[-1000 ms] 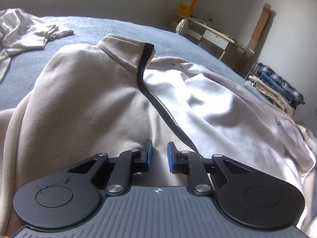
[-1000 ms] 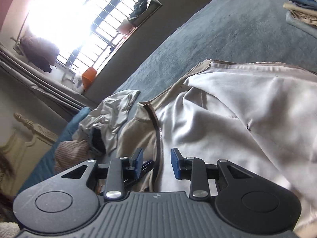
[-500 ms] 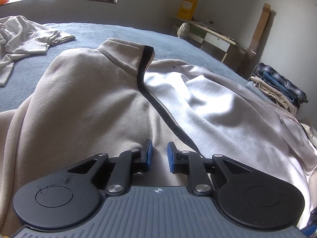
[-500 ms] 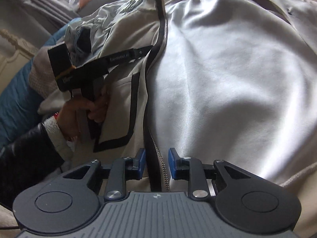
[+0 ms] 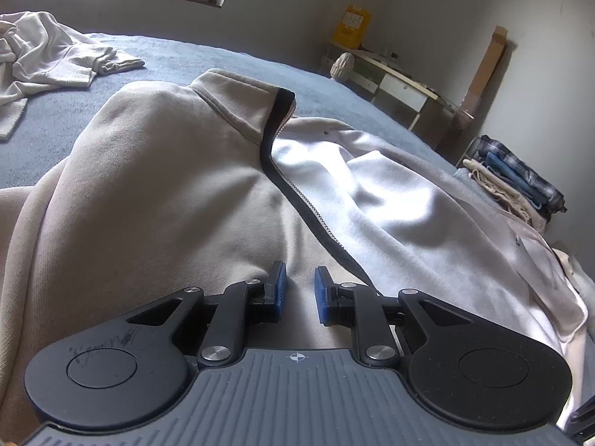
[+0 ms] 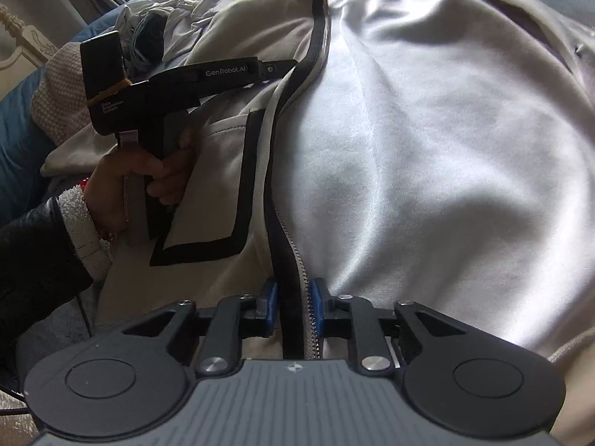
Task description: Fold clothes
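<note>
A beige zip-up jacket lies open on the bed, its pale lining facing up. My left gripper rests on the jacket's left front panel just beside the black zipper band; beige cloth fills the narrow gap between its blue pads. The right wrist view shows this left gripper from the side, held by a person's hand, tip at the zipper band. My right gripper points down at the lower zipper edge. Its jaws are closing, with the band and teeth pinched between the pads.
A crumpled pale garment lies far left on the blue bed cover. A stack of folded clothes sits at the right edge, a desk behind it. More loose clothes lie beyond the person's dark sleeve.
My right gripper swung from facing the window down onto the jacket, reached the lower zipper edge, and its jaws narrowed around it. The left gripper stayed put, tilting slightly.
</note>
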The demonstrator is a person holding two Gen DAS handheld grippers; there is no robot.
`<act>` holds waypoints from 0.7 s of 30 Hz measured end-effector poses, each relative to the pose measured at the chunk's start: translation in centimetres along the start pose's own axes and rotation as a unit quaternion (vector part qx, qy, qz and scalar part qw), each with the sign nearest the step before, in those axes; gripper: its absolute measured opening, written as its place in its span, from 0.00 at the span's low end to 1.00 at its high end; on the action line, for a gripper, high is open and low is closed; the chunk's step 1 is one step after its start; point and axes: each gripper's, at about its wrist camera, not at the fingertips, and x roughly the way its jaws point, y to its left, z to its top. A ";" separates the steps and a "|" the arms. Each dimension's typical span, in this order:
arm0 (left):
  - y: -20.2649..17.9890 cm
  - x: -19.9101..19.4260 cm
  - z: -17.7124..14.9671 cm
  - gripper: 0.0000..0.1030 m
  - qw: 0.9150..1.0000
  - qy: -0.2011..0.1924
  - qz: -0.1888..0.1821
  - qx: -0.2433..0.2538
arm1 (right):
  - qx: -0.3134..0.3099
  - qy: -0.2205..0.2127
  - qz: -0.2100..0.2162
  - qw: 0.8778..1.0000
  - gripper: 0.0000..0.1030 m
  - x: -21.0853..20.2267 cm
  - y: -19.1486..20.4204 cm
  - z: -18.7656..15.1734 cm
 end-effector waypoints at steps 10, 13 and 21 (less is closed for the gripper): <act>-0.5 0.0 0.0 0.18 1.000 -0.001 0.010 0.012 | -0.104 -0.032 -0.124 0.986 0.09 -0.4 3.8 -2.4; -0.8 -0.1 0.1 0.18 1.000 0.001 0.017 0.020 | -0.059 -0.019 -0.117 0.991 0.09 0.2 2.8 -2.4; -5.0 -3.1 0.1 0.32 0.995 0.003 0.004 0.097 | -0.041 -0.025 -0.114 0.992 0.10 -0.1 2.4 -2.7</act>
